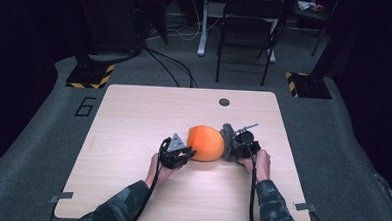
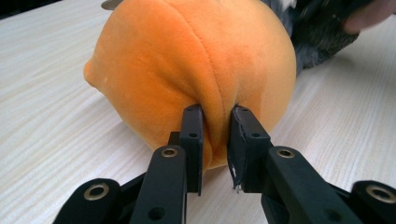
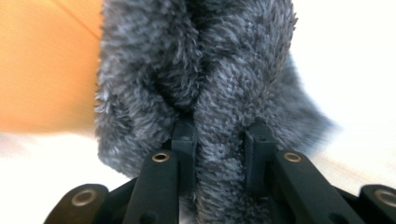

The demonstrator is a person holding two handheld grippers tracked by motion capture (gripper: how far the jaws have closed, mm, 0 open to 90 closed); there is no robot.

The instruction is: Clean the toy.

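Here, your left gripper (image 2: 215, 135) pinches a fold of the orange plush (image 1: 205, 143), which lies on the wooden table (image 1: 133, 118) near its middle. Your right gripper (image 3: 219, 140) is clamped on the grey furry part (image 3: 210, 70) at the plush's other end, its jaws pressed into the fur.

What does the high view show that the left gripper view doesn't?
The high view alone takes in the whole table, the person's sleeves, both hands, the left gripper from outside, a chair and the floor beyond. The left gripper view alone gives the close look: the gripper's two black jaws pinching a fold of orange plush between them. Both views share the orange toy, its grey furry part and the pale wood tabletop.
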